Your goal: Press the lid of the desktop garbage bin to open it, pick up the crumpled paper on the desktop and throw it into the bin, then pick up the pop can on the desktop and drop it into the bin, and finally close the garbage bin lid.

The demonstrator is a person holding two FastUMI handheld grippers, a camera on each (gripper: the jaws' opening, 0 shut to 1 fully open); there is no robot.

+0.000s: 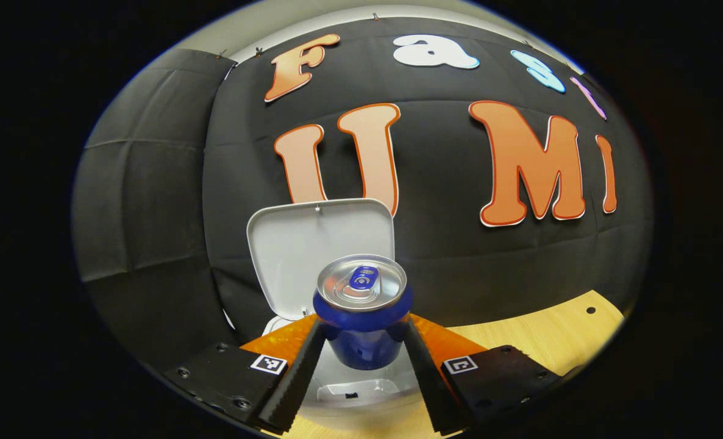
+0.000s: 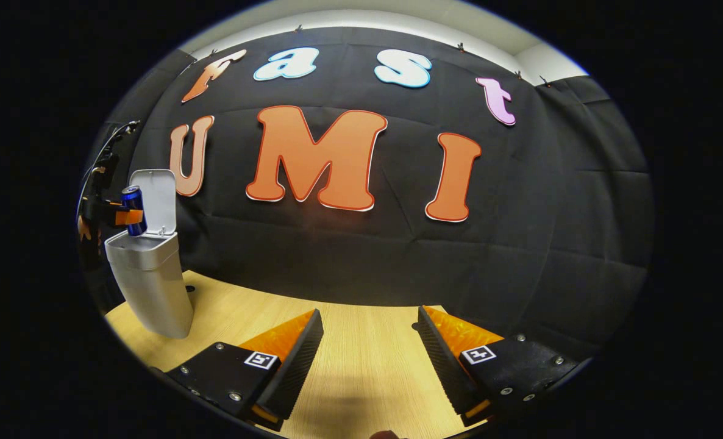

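No readable text on the pop can (image 1: 362, 317) or bin (image 2: 149, 280).

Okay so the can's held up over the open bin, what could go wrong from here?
1. The left gripper holds the pop can upright above the bin; released off-centre, it might clip the rim and bounce onto the table.
2. The raised lid stands right behind the can, so a forward nudge could knock it.
3. The bin looks tall and narrow, so a hard drop might rock it.

One pop can (image 1: 362, 311) – one bin (image 2: 149, 277), one lid (image 1: 313, 256) – two claws (image 1: 361, 356) (image 2: 369, 347).
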